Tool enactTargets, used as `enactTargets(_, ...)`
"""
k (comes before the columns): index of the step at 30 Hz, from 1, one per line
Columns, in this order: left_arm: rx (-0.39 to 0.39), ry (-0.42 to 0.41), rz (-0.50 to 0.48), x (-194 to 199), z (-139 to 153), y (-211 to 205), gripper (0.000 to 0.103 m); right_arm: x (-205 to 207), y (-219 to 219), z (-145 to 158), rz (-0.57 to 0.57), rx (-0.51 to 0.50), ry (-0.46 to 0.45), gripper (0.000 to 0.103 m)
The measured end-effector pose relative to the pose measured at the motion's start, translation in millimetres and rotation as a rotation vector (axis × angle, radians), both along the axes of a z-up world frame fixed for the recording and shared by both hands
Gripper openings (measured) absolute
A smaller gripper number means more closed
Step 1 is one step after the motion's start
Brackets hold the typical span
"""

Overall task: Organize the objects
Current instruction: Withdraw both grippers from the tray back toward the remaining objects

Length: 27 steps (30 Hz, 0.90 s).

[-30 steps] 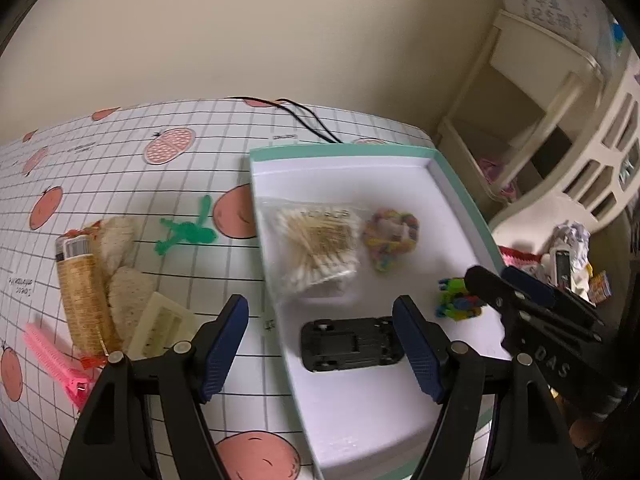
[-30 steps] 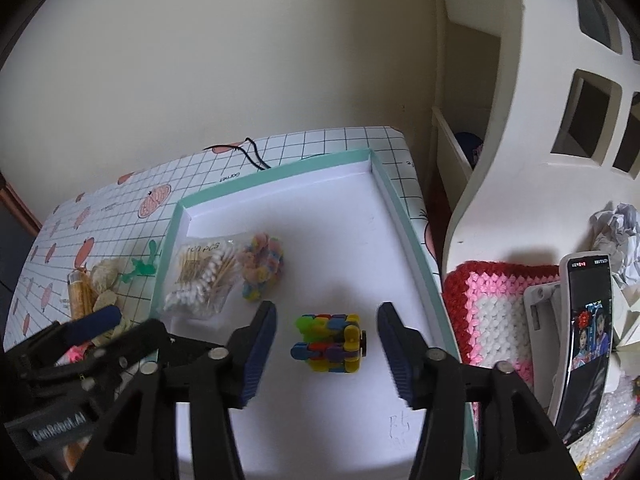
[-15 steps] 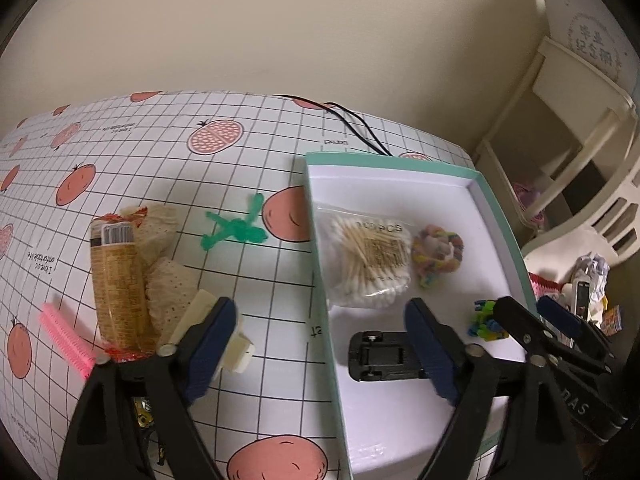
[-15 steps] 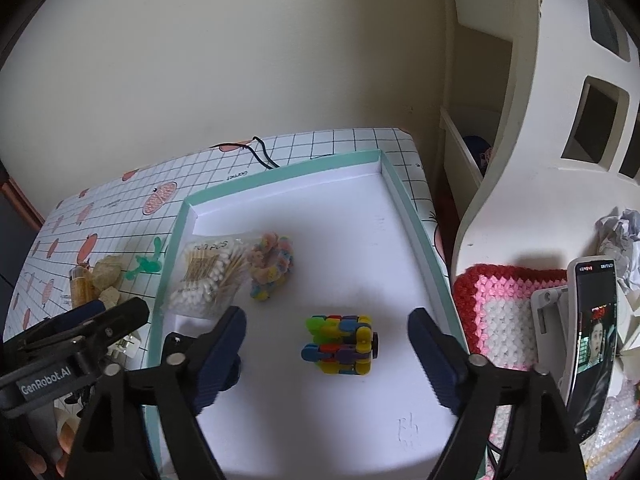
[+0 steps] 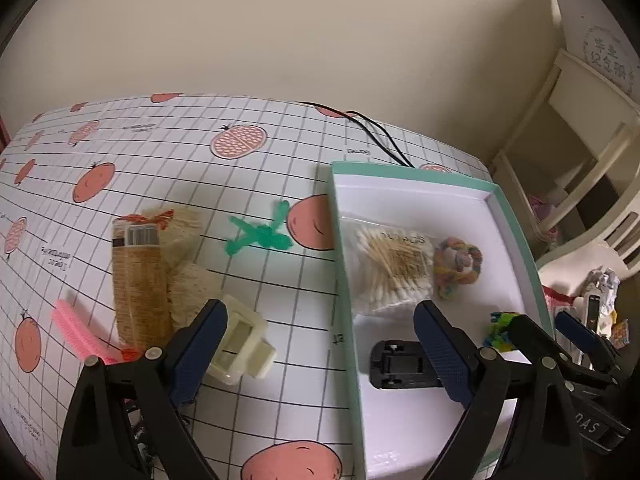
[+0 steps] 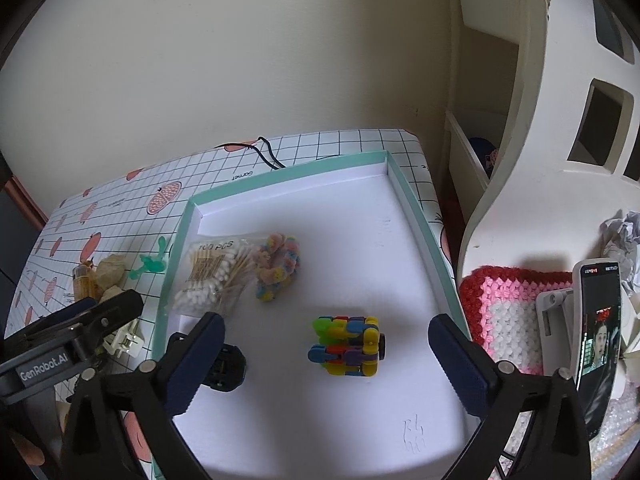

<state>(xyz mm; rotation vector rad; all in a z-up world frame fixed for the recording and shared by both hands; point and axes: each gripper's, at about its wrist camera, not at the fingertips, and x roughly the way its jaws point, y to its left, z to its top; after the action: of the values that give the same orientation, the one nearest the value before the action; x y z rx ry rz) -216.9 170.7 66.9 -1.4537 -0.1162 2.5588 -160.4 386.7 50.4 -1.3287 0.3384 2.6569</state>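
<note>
Both grippers hang wide open and empty. The left gripper straddles the near left rim of the teal box, with the cream hair clip just under its left finger, probably the next pick. Loose on the tabletop are the green toy, pink comb and snack packet. Inside the box lie the cotton swabs, braided ring, black piece and block toy, which sits between the right gripper's spread fingers.
</note>
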Motion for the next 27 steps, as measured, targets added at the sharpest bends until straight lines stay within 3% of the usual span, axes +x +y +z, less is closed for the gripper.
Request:
enactTargets(2,0.001,0.005,0.008,-0.2,0.2,-2.2,0.103,-0.1,0.2,-0.3,0.001,-0.001,0.0,0.103)
enactTargets(16,-0.003,0.014,0.005,-1.5,4.1,-5.7,0.103,-1.4,-2.5,1.5,0.012,0.004,-0.001,0.103)
enactTargets(27,0.092,0.042,0.073,-5.8,46.0,-54.7,0.103,-6.3,-28.2,36.1,0.042,0.001,0.042,0.103)
